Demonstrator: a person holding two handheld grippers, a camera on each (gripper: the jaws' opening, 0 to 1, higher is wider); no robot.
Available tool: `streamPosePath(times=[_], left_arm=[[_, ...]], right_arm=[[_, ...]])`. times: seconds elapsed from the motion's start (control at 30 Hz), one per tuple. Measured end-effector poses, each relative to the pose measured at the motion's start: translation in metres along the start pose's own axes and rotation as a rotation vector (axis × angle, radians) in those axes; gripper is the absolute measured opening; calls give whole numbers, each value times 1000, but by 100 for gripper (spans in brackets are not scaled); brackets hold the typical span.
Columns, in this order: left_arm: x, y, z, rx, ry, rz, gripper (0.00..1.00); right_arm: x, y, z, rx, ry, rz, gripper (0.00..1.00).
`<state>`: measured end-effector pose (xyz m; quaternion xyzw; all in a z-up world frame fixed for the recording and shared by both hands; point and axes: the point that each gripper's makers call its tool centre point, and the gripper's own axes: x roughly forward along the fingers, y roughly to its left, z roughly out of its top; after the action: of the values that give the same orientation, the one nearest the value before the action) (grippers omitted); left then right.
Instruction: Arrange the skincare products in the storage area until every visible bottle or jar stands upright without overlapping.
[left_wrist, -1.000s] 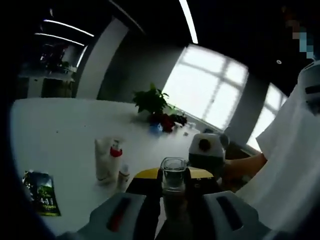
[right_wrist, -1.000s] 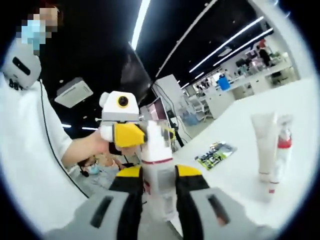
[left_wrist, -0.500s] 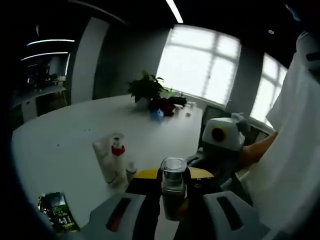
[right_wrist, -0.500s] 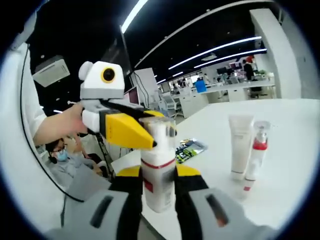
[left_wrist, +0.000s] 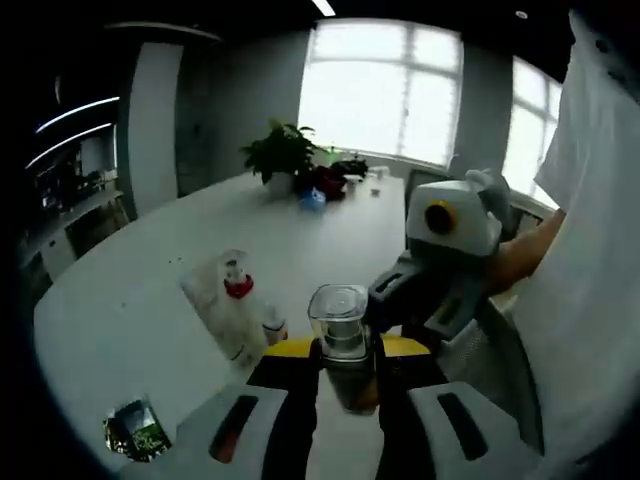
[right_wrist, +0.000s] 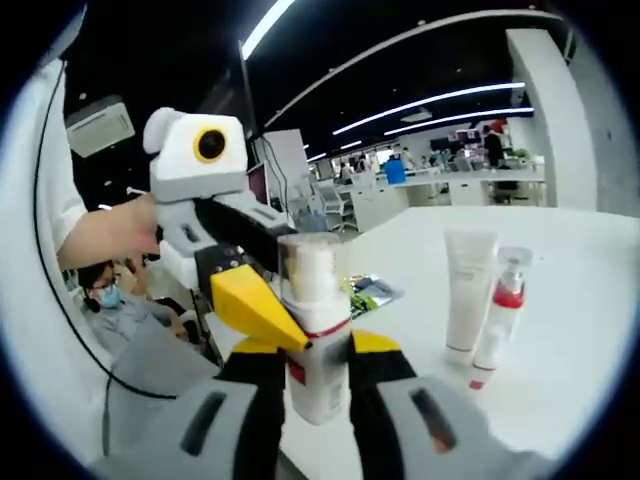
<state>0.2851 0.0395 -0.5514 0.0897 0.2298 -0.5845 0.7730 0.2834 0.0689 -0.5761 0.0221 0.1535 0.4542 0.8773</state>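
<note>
Both claws clench one white bottle (right_wrist: 315, 330) with a clear cap (left_wrist: 340, 318): the left claw (left_wrist: 343, 375) and the right claw (right_wrist: 312, 385). Beyond the bottle, a white tube (right_wrist: 466, 292) and a red-collared pump bottle (right_wrist: 498, 305) stand touching on the bench (right_wrist: 560, 350).

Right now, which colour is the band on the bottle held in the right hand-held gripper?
Red, on a white bottle. The right gripper view shows it best.

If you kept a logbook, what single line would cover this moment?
left gripper: shut on clear-capped bottle | right gripper: shut on white bottle | white tube, red-collared pump bottle: upright on table
</note>
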Motion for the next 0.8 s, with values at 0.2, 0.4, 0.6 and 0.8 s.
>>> streamPosePath(times=[0.2, 0.4, 0.6, 0.8], left_arm=[[11, 6, -13, 8, 61, -5, 17], [28, 17, -28, 45, 107, 1, 16], [43, 28, -44, 30, 123, -16, 16], [54, 31, -53, 51, 132, -38, 16]], right_arm=[[4, -10, -16, -62, 46, -26, 23], [14, -28, -35, -82, 87, -83, 24], [21, -43, -55, -92, 142, -125, 23], [23, -55, -69, -102, 192, -168, 23]])
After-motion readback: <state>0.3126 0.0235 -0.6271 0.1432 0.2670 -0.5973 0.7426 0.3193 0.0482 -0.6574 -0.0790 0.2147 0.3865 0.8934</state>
